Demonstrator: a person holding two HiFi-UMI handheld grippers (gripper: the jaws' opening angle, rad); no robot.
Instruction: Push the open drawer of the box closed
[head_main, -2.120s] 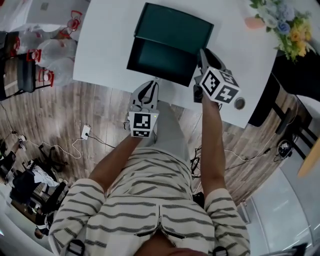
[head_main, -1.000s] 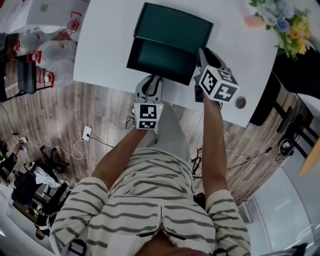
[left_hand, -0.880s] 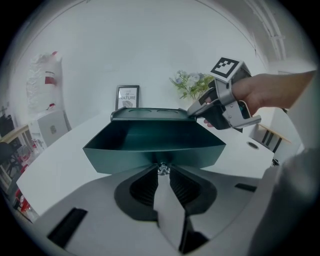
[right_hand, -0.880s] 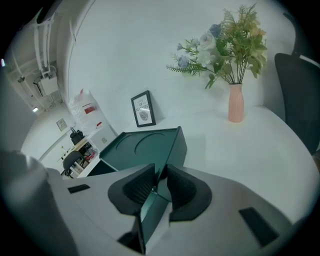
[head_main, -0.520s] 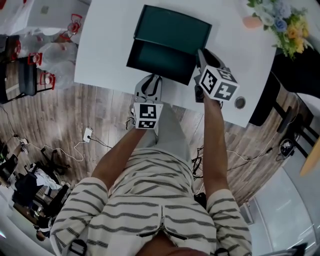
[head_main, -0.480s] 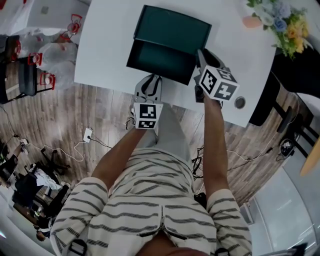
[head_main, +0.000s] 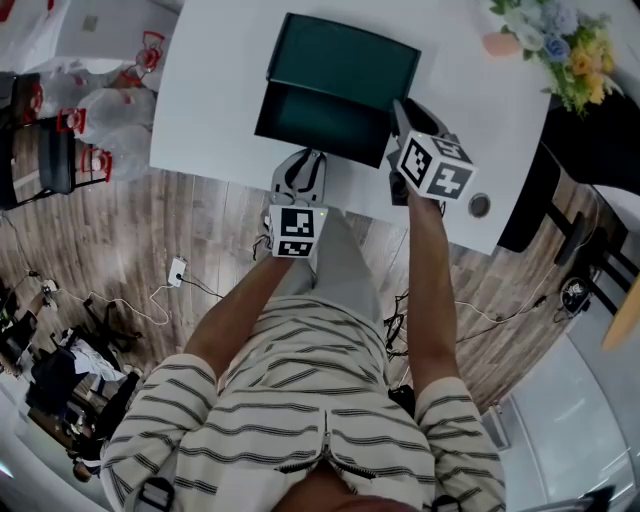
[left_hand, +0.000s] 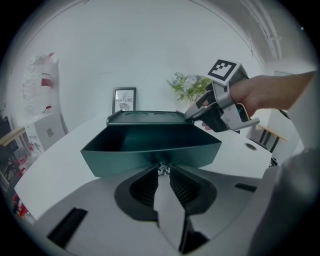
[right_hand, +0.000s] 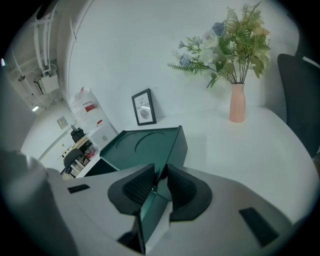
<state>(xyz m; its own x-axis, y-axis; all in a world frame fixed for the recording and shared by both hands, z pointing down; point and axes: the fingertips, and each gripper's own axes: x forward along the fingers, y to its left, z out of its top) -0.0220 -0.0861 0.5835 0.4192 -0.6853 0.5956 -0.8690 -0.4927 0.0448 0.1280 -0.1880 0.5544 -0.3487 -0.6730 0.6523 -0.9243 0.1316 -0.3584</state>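
surface: white (head_main: 215, 95), bearing the dark green box (head_main: 345, 50) near its middle.
box: closed top with two round recesses; its open side faces the person.
drawer: pulled out of the box toward the person (head_main: 320, 118), empty inside, front wall near the surface's edge.
knob: small and metallic (left_hand: 162, 169), at the middle of the drawer's front wall.
left tool: at the drawer front (left_hand: 162, 173), jaws drawn nearly together, the knob caught at their tips.
right tool: at the box's front right corner (right_hand: 159, 178), where the drawer comes out. The jaws stand a narrow slot apart with the corner at the slot's mouth; the pads do not press on it.
background: framed picture (right_hand: 144, 107) and a pink vase of flowers (right_hand: 237, 102) stand behind the box, well apart from it.
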